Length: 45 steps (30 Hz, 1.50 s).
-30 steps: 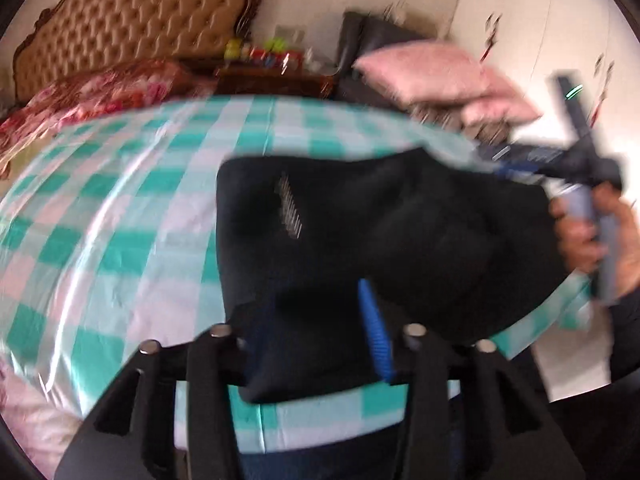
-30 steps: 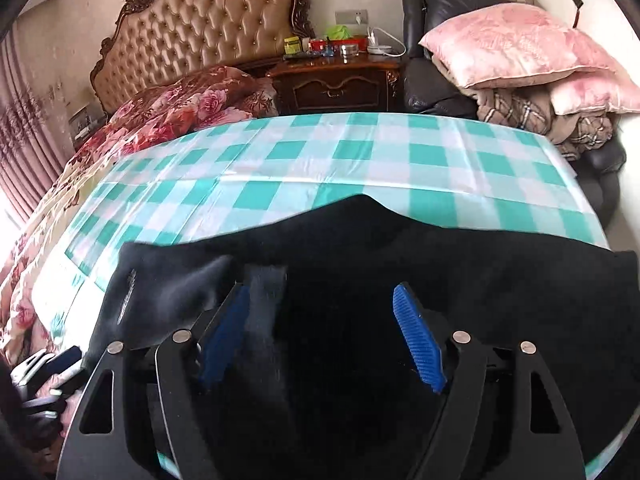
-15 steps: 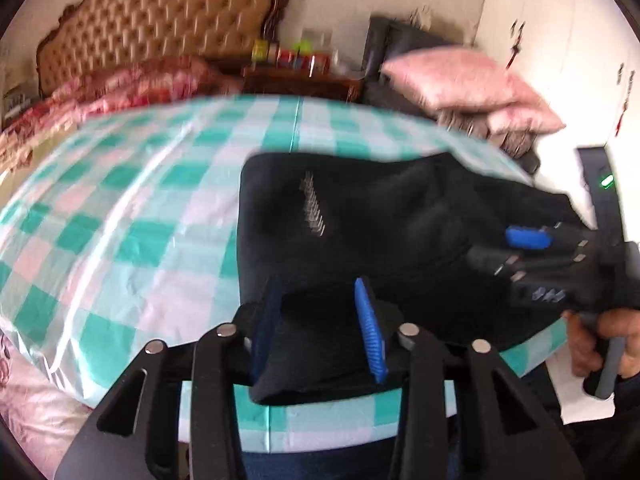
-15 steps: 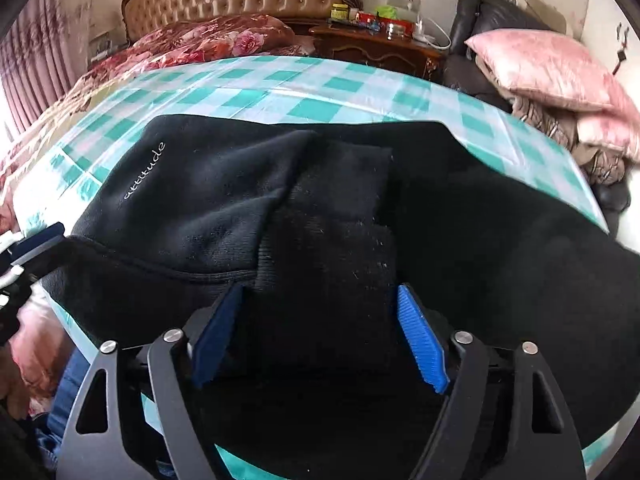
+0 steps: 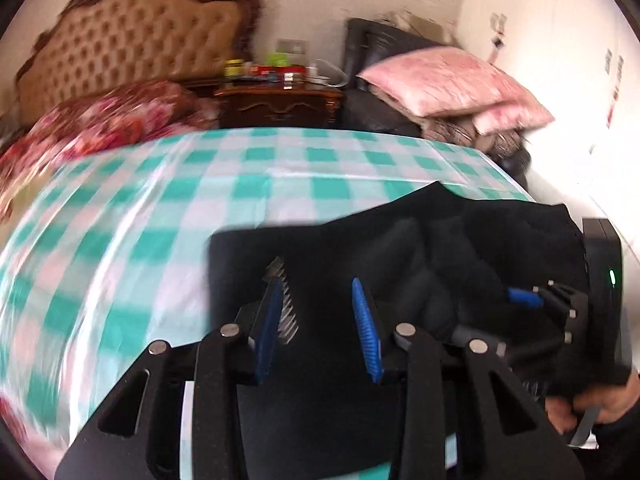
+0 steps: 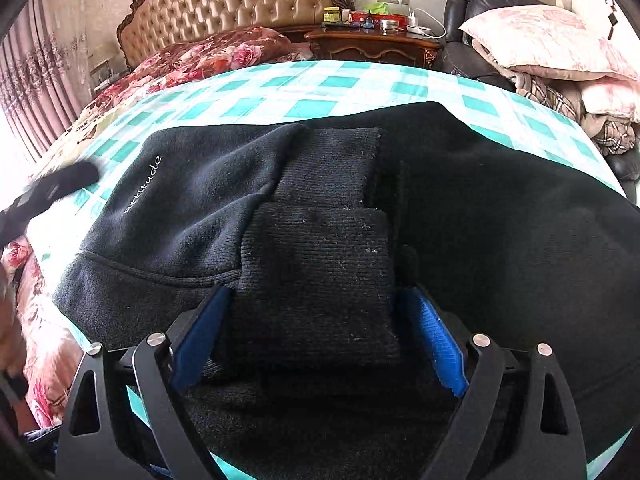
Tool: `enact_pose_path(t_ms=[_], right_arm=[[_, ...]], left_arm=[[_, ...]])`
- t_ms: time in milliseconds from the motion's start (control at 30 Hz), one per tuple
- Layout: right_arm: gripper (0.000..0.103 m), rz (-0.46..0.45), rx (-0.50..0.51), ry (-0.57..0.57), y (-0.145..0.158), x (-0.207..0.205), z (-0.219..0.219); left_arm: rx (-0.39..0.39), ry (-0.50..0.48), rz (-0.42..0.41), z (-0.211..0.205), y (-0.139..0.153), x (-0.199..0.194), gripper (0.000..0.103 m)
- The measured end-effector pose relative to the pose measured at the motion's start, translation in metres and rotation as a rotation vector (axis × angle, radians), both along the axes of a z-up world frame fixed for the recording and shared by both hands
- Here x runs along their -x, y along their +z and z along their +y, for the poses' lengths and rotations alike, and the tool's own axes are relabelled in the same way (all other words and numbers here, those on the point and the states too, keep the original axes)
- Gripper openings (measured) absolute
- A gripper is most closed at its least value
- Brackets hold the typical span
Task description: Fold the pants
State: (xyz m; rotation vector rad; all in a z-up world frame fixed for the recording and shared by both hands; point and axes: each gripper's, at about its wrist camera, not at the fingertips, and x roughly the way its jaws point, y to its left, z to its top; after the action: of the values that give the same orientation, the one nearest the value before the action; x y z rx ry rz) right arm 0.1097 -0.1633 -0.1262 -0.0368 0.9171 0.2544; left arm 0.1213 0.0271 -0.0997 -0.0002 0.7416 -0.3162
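Note:
Black fleece pants [image 6: 500,208] lie folded on a green-and-white checked cloth [image 6: 304,92], white lettering near their left edge. Two ribbed cuffs [image 6: 320,280] lie stacked on top, close in front of my right gripper [image 6: 316,340]. Its blue pads stand wide apart on either side of the nearer cuff, open. My left gripper [image 5: 316,328] is open over the pants' [image 5: 400,248] left corner, nothing between its pads. The right gripper also shows in the left wrist view [image 5: 532,300], low over the pants at the right.
A tufted headboard [image 6: 240,4] and floral bedding [image 6: 208,56] lie behind the checked cloth. A dark nightstand [image 6: 372,42] with small items stands at the back. Pink pillows [image 6: 540,40] are piled on a black chair at the right. A white wall [image 5: 560,60] is at the right.
My left gripper let go of the pants' corner, opened wider and moved over the pants' corner. My right gripper moved in low over the pants, up to the stacked cuffs.

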Motion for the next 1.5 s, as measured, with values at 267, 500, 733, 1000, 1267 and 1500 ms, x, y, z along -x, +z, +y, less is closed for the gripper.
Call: enact_pose_path(t_ms=[267,500,733,1000,1267,1500], right_arm=[[0.088,-0.054,-0.074,-0.017,-0.004,0.008,-0.011],[0.070,-0.079,-0.240,-0.007,0.005,0.024,-0.033],[0.064,-0.077,-0.295,-0.007,0.010,0.041,-0.050],[0.061,-0.034,-0.358,-0.080,0.002,0.046,-0.077],[0.062,-0.037,-0.305,-0.045,0.000,0.031,-0.062],[0.062,-0.033,-0.295,-0.013,0.000,0.031,-0.060]], left_arm=[[-0.057,-0.222,0.202,-0.087,-0.044,-0.081,0.038],[0.033,-0.223,0.133,-0.083,-0.008,-0.076,0.036],[-0.027,-0.399,0.223,-0.137,-0.028,-0.084,0.036],[-0.085,-0.409,0.146,-0.154,-0.016,-0.078,0.052],[-0.291,-0.343,0.160,-0.175,-0.044,-0.094,0.041],[-0.211,-0.301,0.166,-0.162,-0.042,-0.095,0.041]])
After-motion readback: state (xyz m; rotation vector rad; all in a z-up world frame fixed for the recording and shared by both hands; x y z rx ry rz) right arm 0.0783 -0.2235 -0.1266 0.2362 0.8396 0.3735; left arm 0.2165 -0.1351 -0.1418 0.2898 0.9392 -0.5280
